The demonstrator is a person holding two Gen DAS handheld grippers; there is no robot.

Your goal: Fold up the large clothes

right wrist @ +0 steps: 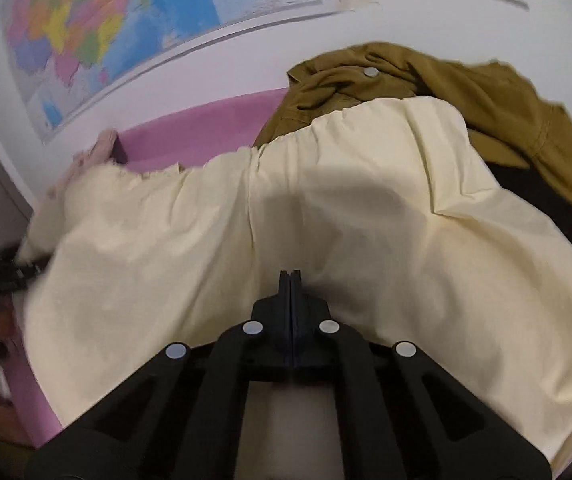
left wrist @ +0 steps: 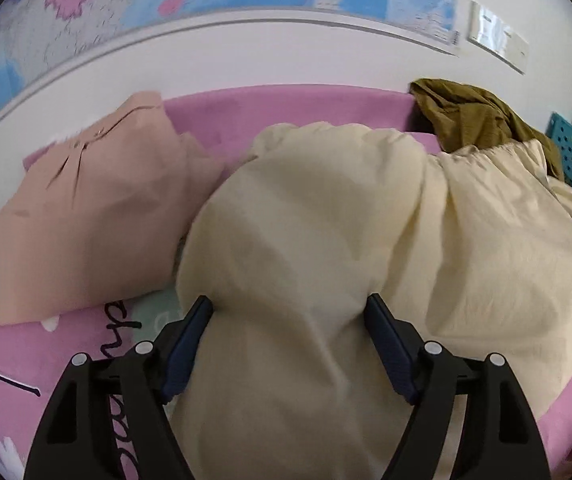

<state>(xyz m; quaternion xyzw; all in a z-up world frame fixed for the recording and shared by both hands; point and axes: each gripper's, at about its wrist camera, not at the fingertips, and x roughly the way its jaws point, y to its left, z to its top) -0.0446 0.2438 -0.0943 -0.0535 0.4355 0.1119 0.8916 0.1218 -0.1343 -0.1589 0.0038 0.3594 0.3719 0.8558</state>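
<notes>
While my right gripper (right wrist: 290,276) has its two dark-blue fingers pressed flat together, I cannot see any cloth between them; the tips only touch the near part of the large pale-yellow cotton garment (right wrist: 286,216), so I judge it is closed on nothing, or at most on a thin hidden edge. My left gripper (left wrist: 288,312) stands wide open, and a thick bulge of the same garment (left wrist: 326,220) fills the space between its fingers. I think I hold it so in order to close on this bulge and lift a fold, but the jaws do not pinch yet.

The garment lies in a loose heap across the pink printed bed cover (left wrist: 17,376), with its gathered elastic hem turned toward the wall. It is not flat, so I judge the folding is at an early stage.

To the left of it rests a folded peach-coloured cloth (left wrist: 85,216), touching the yellow one at its edge, probably a piece already done. Behind on the right, a crumpled olive-brown jacket (right wrist: 446,80) with a metal snap button lies partly under the yellow fabric. A coloured wall map (right wrist: 105,28) hangs above the bed.
</notes>
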